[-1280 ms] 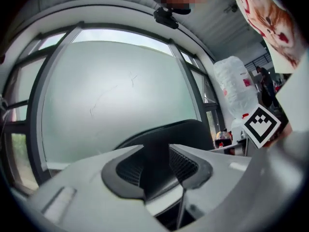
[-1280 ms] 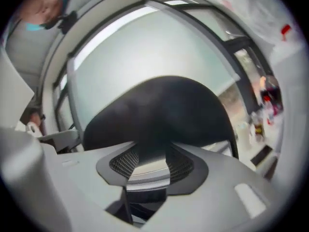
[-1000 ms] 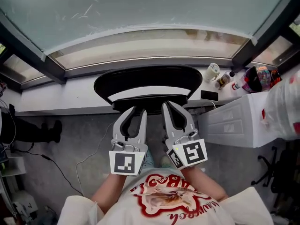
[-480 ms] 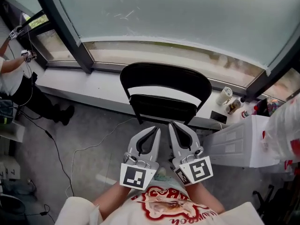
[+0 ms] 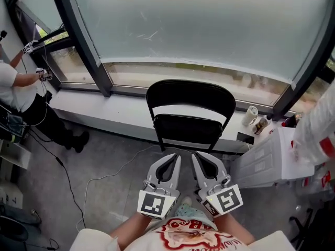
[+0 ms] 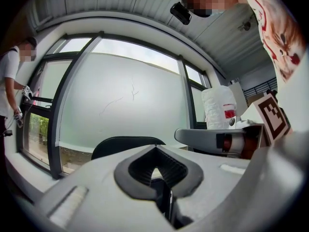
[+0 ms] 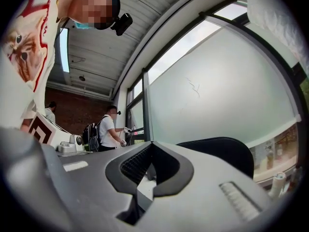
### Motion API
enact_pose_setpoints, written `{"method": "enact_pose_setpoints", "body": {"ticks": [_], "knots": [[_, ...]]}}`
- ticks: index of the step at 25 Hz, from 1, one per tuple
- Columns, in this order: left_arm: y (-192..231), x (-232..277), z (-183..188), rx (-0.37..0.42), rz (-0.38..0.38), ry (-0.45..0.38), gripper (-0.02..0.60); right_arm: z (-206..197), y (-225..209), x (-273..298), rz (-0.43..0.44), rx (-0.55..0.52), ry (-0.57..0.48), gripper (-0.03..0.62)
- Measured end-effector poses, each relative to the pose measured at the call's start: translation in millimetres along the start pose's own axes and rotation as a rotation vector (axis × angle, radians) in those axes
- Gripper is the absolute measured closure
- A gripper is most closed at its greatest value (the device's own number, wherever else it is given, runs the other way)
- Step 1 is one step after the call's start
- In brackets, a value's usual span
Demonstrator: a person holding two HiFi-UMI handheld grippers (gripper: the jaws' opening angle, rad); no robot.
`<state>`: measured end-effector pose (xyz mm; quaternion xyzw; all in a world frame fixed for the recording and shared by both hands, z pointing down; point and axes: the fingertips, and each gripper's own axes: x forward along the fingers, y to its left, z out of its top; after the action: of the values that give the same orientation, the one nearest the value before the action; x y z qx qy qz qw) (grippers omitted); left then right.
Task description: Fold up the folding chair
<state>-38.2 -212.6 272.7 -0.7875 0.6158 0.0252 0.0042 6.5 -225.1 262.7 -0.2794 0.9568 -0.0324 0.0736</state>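
A black folding chair [image 5: 189, 95] stands unfolded against the window ledge, with its seat [image 5: 187, 130] facing me. My left gripper [image 5: 176, 157] and right gripper [image 5: 195, 156] are side by side just short of the seat's front edge, not touching it. Both point at the chair. Each has its jaws shut with nothing between them. In the left gripper view the chair's backrest [image 6: 124, 144] rises behind the left gripper [image 6: 154, 148]. In the right gripper view the backrest [image 7: 227, 151] shows to the right of the right gripper [image 7: 151, 144].
A white window ledge [image 5: 104, 109] runs behind the chair, with bottles [image 5: 252, 115] on it at the right. A white ribbed box [image 5: 267, 156] and a white bag [image 5: 314, 129] stand close on the right. A cable [image 5: 99, 178] lies on the floor. A person [image 5: 13, 93] works at the far left.
Both grippers have drawn back from the chair's seat toward me, so a gap now shows. The view has swung left and the whole chair is visible. Both grippers stayed shut.
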Motion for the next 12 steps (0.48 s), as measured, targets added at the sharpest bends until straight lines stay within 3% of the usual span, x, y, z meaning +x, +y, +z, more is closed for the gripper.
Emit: {"method": "enact_pose_setpoints", "body": {"ticks": [3, 9, 12], "knots": [[8, -38, 0, -0.028, 0.03, 0.013, 0.58, -3, 33, -10, -0.002, -0.005, -0.001, 0.569], [16, -137, 3, -0.001, 0.033, 0.004, 0.58, -1, 115, -43, -0.006, 0.038, -0.03, 0.569], [10, -174, 6, -0.039, 0.025, 0.013, 0.58, 7, 147, -67, -0.023, 0.019, -0.041, 0.569]]}}
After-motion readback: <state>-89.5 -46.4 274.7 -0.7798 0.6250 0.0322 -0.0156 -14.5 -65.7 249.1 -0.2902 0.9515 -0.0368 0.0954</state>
